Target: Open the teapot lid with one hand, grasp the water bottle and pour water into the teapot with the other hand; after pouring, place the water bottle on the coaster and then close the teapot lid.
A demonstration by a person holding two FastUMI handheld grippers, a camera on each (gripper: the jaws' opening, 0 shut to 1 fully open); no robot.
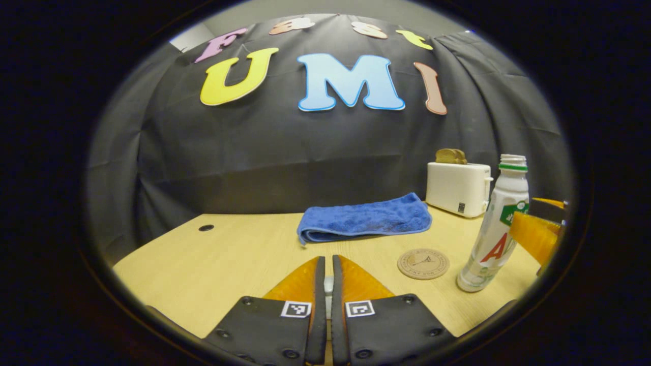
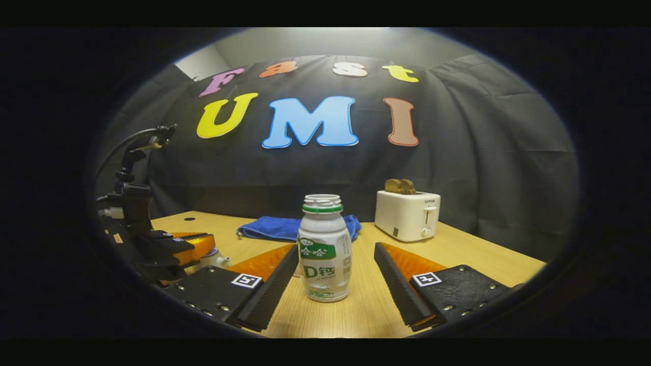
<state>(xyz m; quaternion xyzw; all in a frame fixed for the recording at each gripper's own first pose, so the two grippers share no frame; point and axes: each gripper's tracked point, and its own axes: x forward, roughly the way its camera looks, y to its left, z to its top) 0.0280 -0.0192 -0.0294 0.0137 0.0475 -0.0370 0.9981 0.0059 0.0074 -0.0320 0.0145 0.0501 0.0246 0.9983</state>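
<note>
A white water bottle (image 2: 324, 249) with a green label and no cap stands upright on the table. It sits between the fingers of my right gripper (image 2: 335, 247), which is open around it without pressing on it. In the left gripper view the bottle (image 1: 496, 229) is at the right, next to the round cork coaster (image 1: 423, 263). My left gripper (image 1: 328, 259) is shut on a small white piece, the teapot lid's knob (image 1: 329, 284). The right gripper view shows the white teapot (image 2: 212, 259) under the left gripper (image 2: 190, 247). Whether the lid is lifted I cannot tell.
A folded blue towel (image 1: 363, 218) lies at the back of the wooden table (image 1: 229, 264). To its right stands a white toaster (image 1: 457, 189) with bread in it. A small round hole (image 1: 206, 227) is in the table's far left.
</note>
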